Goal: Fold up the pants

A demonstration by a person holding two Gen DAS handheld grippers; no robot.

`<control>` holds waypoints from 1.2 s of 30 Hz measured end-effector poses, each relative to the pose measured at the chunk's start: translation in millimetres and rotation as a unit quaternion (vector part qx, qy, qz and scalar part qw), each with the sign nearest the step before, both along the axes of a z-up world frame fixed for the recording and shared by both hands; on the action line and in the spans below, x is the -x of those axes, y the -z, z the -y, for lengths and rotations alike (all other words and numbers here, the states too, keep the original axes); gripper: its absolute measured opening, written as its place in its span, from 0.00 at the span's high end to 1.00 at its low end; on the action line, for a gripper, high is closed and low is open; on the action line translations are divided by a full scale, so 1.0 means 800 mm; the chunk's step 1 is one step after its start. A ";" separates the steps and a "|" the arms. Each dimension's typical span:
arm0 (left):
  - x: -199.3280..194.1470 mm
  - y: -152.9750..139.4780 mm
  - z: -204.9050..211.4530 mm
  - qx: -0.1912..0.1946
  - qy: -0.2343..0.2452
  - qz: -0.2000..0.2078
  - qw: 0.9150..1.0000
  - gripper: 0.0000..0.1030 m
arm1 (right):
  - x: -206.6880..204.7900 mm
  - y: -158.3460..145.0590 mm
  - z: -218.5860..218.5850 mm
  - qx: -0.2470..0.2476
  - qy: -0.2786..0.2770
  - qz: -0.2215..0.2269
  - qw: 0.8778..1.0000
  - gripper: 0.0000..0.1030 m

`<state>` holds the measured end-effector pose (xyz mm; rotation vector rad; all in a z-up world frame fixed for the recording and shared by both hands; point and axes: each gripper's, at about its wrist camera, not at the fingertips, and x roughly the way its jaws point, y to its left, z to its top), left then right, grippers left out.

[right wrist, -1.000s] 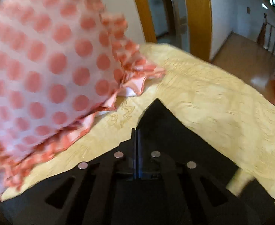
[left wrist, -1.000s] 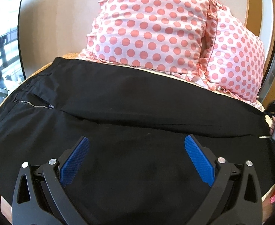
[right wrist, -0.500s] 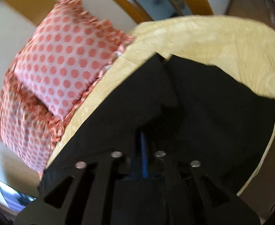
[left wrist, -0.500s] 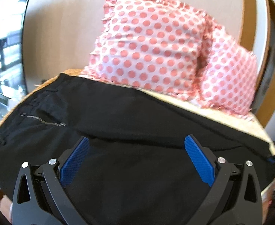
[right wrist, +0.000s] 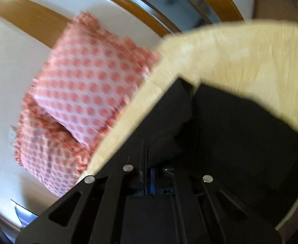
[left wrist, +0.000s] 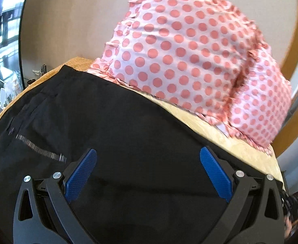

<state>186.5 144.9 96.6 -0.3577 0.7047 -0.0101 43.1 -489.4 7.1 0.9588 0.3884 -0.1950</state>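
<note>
Left wrist view: the left gripper (left wrist: 148, 172) has its blue pads (left wrist: 81, 174) spread wide apart, holding nothing, and hangs just above the black pants (left wrist: 128, 126); whether the pads brush the cloth cannot be told. The pants lie flat across the bed (left wrist: 226, 140), filling the space between and ahead of the fingers, with a metal zipper (left wrist: 40, 149) ahead and to the left of the left finger. Beyond the pants, ahead and to the right of the gripper, two pink dotted pillows (left wrist: 181, 52) lean against the wall (left wrist: 67, 24). In the right wrist view, which is blurred, the right gripper (right wrist: 147, 162) has its fingers pressed together on a bunched fold of the pants (right wrist: 240, 134). Black cloth spreads ahead and to the right of that gripper over the yellow bed cover (right wrist: 250, 57), and the pillows (right wrist: 84, 93) sit ahead to its left.
</note>
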 end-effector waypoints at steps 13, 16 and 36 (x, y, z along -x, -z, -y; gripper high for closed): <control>-0.208 0.083 -0.050 0.026 -0.121 -0.178 0.976 0.69 | 0.005 -0.025 0.010 0.013 -0.015 0.026 0.999 0.99; -0.189 0.070 -0.060 0.040 -0.128 -0.163 0.978 0.92 | 0.004 -0.028 0.015 0.018 -0.016 0.028 0.999 0.99; 0.234 0.091 -0.066 0.031 -0.143 -0.077 0.986 0.92 | 0.076 0.030 0.042 -0.009 0.022 -0.029 0.999 0.98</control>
